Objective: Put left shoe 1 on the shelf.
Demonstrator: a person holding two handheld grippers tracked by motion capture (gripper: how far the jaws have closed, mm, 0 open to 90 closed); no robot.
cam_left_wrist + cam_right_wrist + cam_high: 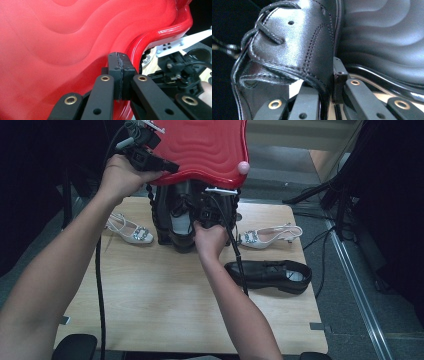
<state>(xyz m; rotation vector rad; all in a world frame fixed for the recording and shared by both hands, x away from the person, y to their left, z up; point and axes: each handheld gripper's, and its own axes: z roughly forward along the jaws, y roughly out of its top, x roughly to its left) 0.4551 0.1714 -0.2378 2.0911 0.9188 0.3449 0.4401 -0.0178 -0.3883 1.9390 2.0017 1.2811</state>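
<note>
Item 1: red moulded lid (pixel 207 147), wavy surface, raised over the far edge of the wooden table (pixel 165 295). The left gripper (pixel 167 167) is at its near-left rim; in the left gripper view the jaws are pressed together at the lid's edge (pixel 75 50), apparently pinching the rim, though the contact itself is hidden.

Item 2: black lace-up shoe (pixel 182 227), standing under the lid in a dark case. The right gripper (pixel 207 215) pinches its leather collar; in the right gripper view 1 pad sits inside the shoe (pixel 294 50) and 1 outside.

Item 3: second black shoe (pixel 270 274), lying on its sole at the table's right, well apart from the case.

Items 4 and 5: 2 white slingback shoes with jewelled buckles, 1 left of the case (pixel 131 231), 1 right of it (pixel 267 236).

Risks, as judged: the lid is held by a thin rim grip only; a slip would drop it onto the right hand (pixel 210 240) and shoe. The collar pinch is shallow, so the shoe could twist or pull free when moved. The trailing cable could snag the second black shoe.

Markings: no brand, label or writing legible.
</note>
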